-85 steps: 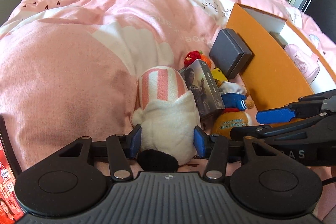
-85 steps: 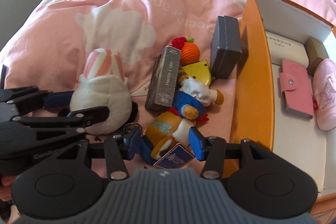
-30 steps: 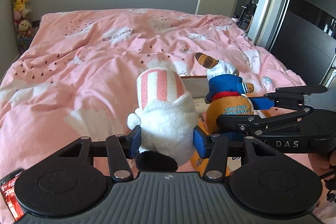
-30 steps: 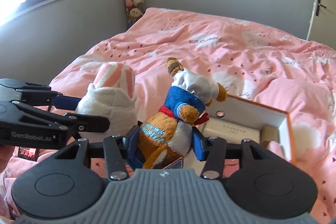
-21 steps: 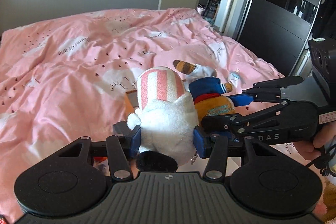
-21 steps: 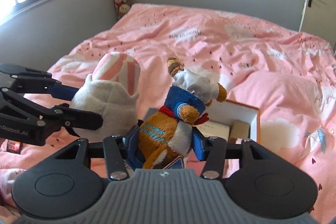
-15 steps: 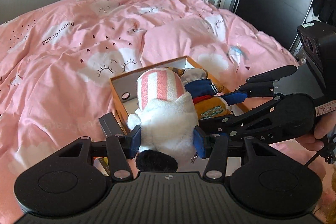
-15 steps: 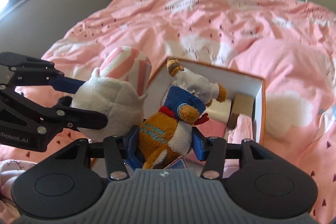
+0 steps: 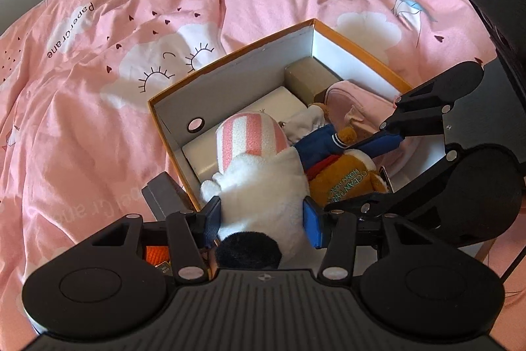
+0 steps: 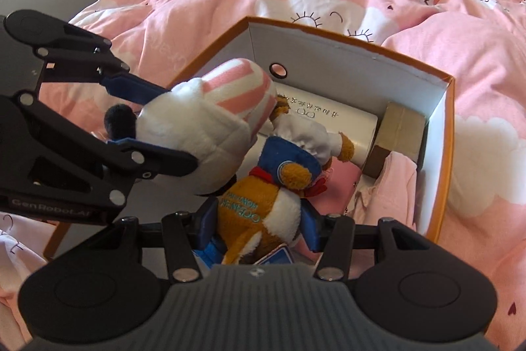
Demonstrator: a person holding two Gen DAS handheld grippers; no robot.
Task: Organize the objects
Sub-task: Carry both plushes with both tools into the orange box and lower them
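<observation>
My left gripper (image 9: 263, 216) is shut on a white plush toy with a pink-striped hat (image 9: 259, 166), held over the near left part of an orange box with white walls (image 9: 171, 120). Close beside it, my right gripper (image 10: 259, 227) is shut on a brown plush in a blue jacket and white hat (image 10: 273, 196), also hanging over the box (image 10: 440, 127). The two toys touch each other. From the right wrist view the white plush (image 10: 213, 127) and the left gripper (image 10: 154, 127) appear at left. In the left wrist view the brown plush (image 9: 342, 173) and right gripper (image 9: 371, 173) show at right.
Inside the box lie a white case (image 9: 279, 101), a tan carton (image 9: 309, 78), a pink wallet (image 10: 342, 183) and a pink pouch (image 9: 365, 101). A grey box (image 9: 164, 189) leans outside the box's near left wall, with an orange item (image 9: 154, 254) below. A pink duvet (image 9: 98, 87) lies all around.
Both grippers swung from facing across the room to pointing steeply down and sank over the orange box, each still holding its plush. The box now fills the middle of both views.
</observation>
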